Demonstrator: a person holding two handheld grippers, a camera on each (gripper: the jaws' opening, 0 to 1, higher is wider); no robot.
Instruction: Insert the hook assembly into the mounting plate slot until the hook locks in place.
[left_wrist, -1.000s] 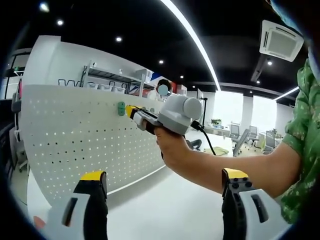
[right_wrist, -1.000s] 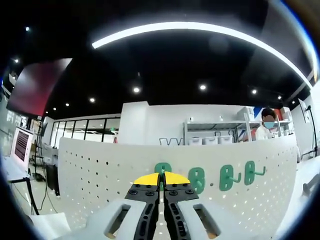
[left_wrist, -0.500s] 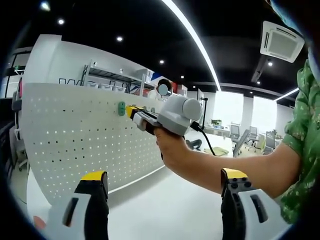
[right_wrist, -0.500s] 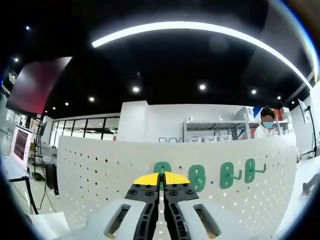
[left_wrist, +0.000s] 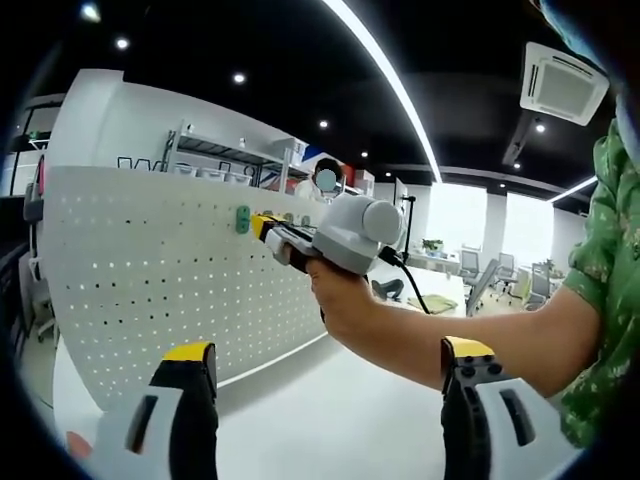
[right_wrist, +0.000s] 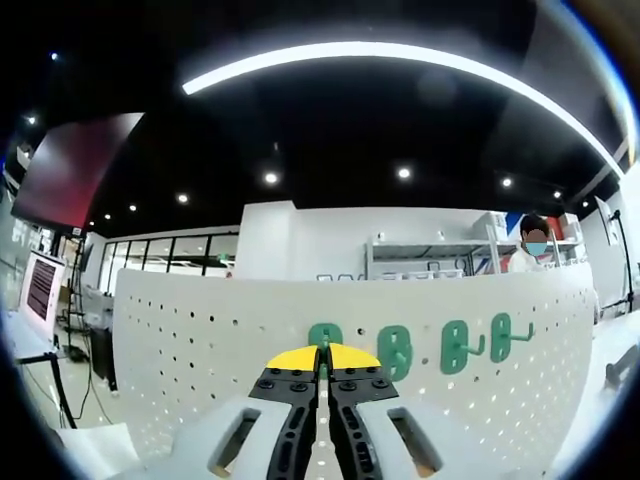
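At the pegboard (right_wrist: 200, 350), right gripper (right_wrist: 322, 362) clamped on a green hook (right_wrist: 322, 336), dead ahead. Left gripper (left_wrist: 320, 370) agape, well back.

The right hand-held gripper (right_wrist: 322, 362) hides the lower half of the leftmost green hook (right_wrist: 324, 334).

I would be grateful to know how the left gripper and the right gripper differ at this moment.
The left gripper stands with its jaws wide open and nothing between them; the right gripper has its jaws pressed together. The left gripper hangs back from the white pegboard, while the right gripper's tips are up at a green hook on it. Both have yellow-capped black jaw tips.
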